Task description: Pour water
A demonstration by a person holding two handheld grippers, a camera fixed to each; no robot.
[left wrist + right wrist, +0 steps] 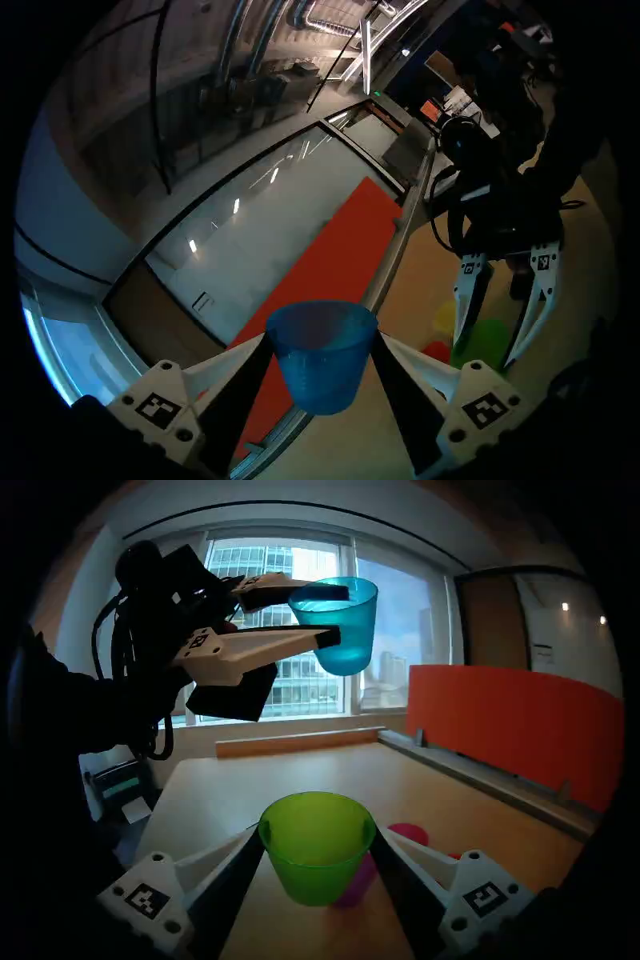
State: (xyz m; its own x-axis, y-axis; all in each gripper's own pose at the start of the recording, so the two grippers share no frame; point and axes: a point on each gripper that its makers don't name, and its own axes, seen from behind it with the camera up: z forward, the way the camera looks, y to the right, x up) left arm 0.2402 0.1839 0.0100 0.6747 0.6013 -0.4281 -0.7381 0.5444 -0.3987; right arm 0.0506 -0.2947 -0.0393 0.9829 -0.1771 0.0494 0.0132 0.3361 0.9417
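The left tool (pixel 322 340) holds a blue cup (pixel 322 372) at 6 o'clock in the left gripper view, both fingers pressing on the cup's sides just under its rim, so the jaws stand at about the cup's width. In the right gripper view this same tool sits high at 11 o'clock, its white fingers reaching across in front of the window (pixel 264 680), and the blue cup hangs there roughly upright, well above the tabletop (pixel 224 792); whether it has water in it cannot be told. A dark sleeve (pixel 64 712) and a bundle of black cable lie behind that tool at 9 o'clock. The right tool (pixel 318 832) grips a green cup (pixel 318 860) at 6 o'clock in the right gripper view, a finger against each side and the mouth facing up, the inside looking bare. Whether the green cup's base touches the tabletop or floats just over it is not clear. The blue cup stands at 12 o'clock from the green one, well apart from it. Just beyond the green cup, toward 4 o'clock, a magenta thing (pixel 410 832) lies on the wood, partly hidden by the cup. An orange panel (pixel 512 728) runs along the tabletop's far edge at 3 o'clock. In the left gripper view the right tool appears at 4 o'clock, fingers pointing downward around the green cup
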